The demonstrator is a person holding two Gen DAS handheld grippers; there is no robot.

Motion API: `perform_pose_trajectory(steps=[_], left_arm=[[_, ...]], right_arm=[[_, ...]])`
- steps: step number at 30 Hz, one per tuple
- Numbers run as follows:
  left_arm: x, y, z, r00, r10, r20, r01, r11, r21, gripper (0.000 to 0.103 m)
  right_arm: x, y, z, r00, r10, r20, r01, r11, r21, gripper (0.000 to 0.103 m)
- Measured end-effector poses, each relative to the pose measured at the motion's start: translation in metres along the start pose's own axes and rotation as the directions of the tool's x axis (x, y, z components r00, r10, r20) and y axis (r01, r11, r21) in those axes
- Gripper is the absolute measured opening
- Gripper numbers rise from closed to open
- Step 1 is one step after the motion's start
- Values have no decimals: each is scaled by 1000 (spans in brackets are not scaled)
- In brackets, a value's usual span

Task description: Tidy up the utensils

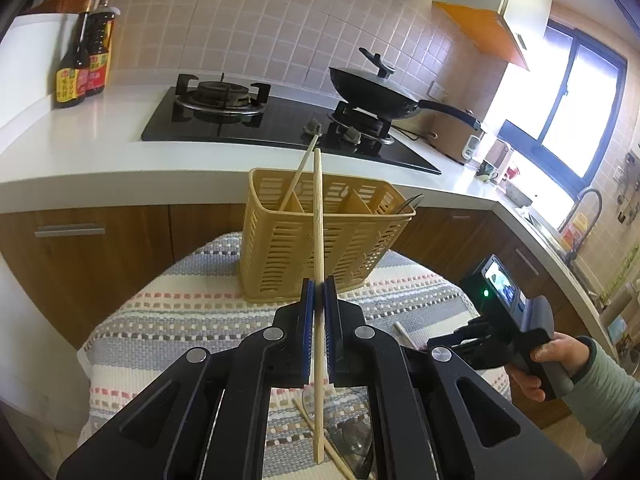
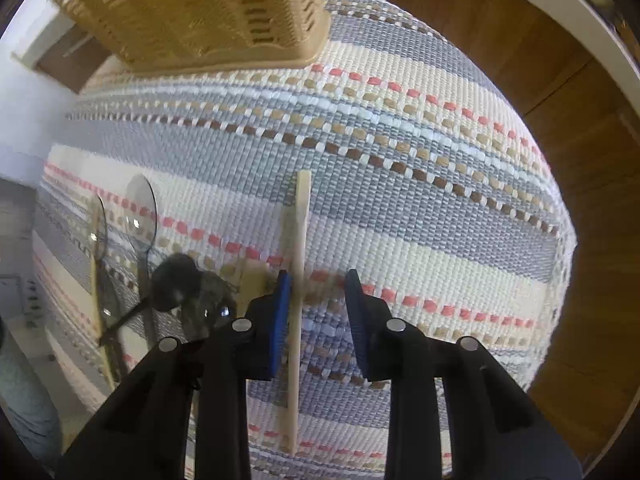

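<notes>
My left gripper (image 1: 319,287) is shut on a wooden chopstick (image 1: 318,216) and holds it upright in front of the yellow slotted utensil basket (image 1: 320,240). One chopstick (image 1: 298,174) leans in the basket's left compartment. My right gripper (image 2: 318,280) is open low over the striped mat, its jaws on either side of a chopstick (image 2: 299,264) that lies flat. The basket's base (image 2: 192,12) shows at the top of the right wrist view. Clear plastic spoons (image 2: 140,216) and a dark spoon (image 2: 176,280) lie to the left of my right gripper.
The striped woven mat (image 1: 180,320) covers a small table before wooden cabinets. Behind is a white counter (image 1: 80,148) with a gas hob, a black wok (image 1: 372,92) and sauce bottles (image 1: 80,60). Another chopstick (image 1: 320,436) lies on the mat under my left gripper.
</notes>
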State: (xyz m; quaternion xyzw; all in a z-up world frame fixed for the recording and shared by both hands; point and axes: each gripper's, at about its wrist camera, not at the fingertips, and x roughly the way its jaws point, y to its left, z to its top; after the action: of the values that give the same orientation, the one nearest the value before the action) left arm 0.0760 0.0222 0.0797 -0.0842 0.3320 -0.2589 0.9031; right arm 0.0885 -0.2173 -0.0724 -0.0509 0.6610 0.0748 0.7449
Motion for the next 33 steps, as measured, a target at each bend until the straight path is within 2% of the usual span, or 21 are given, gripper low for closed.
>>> perform_pose_trajectory(steps=[4,7,11,13,16,17,20,23,24,26,28,29,30,31,33], left_arm=[[2,1,1,1000,-6,2,6,1000,-9,3],[1,1,2,1000,-4,11,4,1000,-9,3],[-9,-1,10,998,-3,58,3,1000,-6,3],[-17,-2,19,995,-4,101,5,1000,-2,3],[-29,-7,37,984,-2,178,1,1000,11,3],[-32,-8,43,979,-2,202,-1,1000,14,3],[-39,-16,64,959,6,283,-15,999,30,3],[-39,-27,82,931,34,363,-57,997,55,3],[-36,-30,87,920,38,390,-67,996,59,3],[-32,-34,95,901,50,431,-83,995,58,3],[-25,-41,101,867,100,489,-154,986,71,3],[-20,-45,102,847,115,519,-184,979,83,3],[-17,-48,105,837,122,533,-197,976,87,3],[-12,-49,107,829,124,546,-203,975,87,3],[-3,-49,110,821,118,558,-193,978,77,3]], right_arm=[[3,20,-7,998,-55,2,55,997,-61,6],[2,27,-10,996,-82,19,84,993,-84,5],[-27,26,-15,994,-29,103,38,996,-85,5],[-54,26,-20,982,20,188,-1,995,-101,5],[-100,25,-23,939,96,329,-58,991,-123,5],[-118,22,-20,918,118,378,-73,989,-130,5],[-166,20,-12,829,195,524,-127,978,-164,5],[-204,12,2,726,244,642,-161,969,-187,5],[-217,7,6,678,257,689,-175,966,-189,5],[-236,0,15,597,271,755,-198,962,-188,5],[-252,-13,24,492,256,832,-229,960,-160,5],[-255,-17,26,459,243,855,-239,960,-145,5],[-258,-24,33,412,224,883,-255,959,-124,5],[-260,-25,42,387,206,899,-268,958,-105,5],[-255,-33,58,359,147,922,-274,961,-47,5]])
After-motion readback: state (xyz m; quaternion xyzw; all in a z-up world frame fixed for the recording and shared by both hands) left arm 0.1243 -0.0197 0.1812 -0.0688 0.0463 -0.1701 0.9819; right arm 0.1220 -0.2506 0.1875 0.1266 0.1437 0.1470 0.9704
